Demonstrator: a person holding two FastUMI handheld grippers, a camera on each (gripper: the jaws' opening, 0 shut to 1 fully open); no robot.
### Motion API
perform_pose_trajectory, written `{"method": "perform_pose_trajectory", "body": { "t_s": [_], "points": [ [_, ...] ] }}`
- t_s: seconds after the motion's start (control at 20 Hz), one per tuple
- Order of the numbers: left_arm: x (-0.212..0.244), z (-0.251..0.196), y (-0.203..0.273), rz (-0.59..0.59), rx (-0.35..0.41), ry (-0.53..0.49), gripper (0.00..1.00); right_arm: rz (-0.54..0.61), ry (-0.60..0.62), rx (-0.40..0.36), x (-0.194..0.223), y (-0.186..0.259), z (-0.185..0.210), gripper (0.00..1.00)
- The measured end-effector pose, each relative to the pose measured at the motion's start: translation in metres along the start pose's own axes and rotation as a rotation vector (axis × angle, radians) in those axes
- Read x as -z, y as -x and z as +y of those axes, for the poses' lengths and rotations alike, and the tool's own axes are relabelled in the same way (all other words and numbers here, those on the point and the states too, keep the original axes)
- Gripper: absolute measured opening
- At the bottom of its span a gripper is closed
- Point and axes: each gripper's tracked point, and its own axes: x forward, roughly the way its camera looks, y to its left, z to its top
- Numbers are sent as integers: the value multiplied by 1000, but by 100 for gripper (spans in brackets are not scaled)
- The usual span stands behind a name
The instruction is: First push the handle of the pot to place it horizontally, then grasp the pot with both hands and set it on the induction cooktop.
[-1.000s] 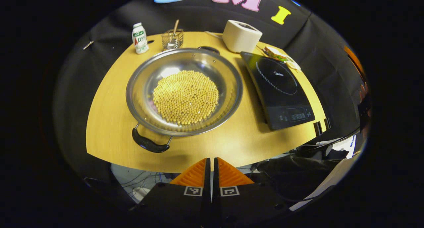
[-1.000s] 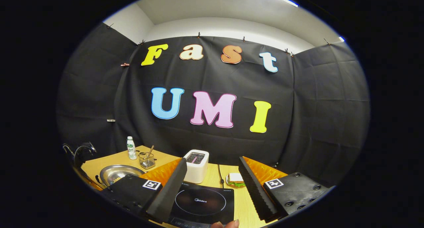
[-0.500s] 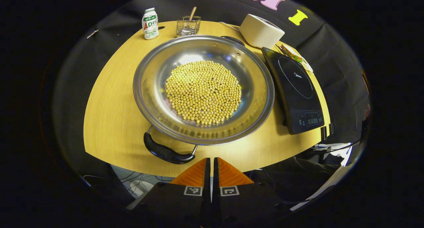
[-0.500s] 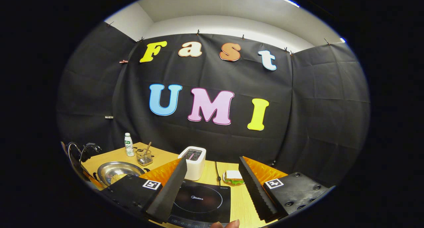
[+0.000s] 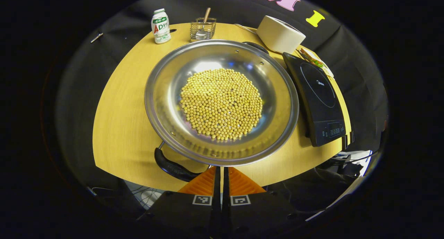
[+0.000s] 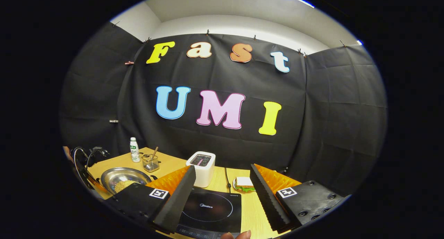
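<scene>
The cooktop (image 6: 208, 208) bore the mark "Midea". The pot (image 5: 222, 102) sat on the bench (image 5: 121, 128) beside it, near handle (image 5: 171, 167) pointing toward the closed left tongs (image 5: 221, 176). Right tongs (image 6: 222, 197) stood apart.

Little print, none clearly legible
A small brand word sits in the cooktop's (image 6: 208, 206) ring; the bottle (image 5: 161, 21) at the table's (image 5: 121, 128) far edge bears a label; coded square markers (image 5: 202, 199) sit behind the fingers (image 5: 204, 181).
</scene>
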Motion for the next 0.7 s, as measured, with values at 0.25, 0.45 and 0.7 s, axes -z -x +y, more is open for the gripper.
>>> {"method": "perform_pose_trajectory", "body": {
  "t_s": [0.25, 0.45, 0.7],
  "points": [
    [-4, 33, 1, -8, -40, 48, 5, 9, -4, 10, 3, -3, -2, 98],
    [-8, 58, 4, -25, -68, 119, 5, 15, 0, 11, 4, -7, 0, 98],
    [-20, 89, 4, -49, -106, 221, 5, 19, 1, 10, 6, -10, 2, 98]
  ]
}}
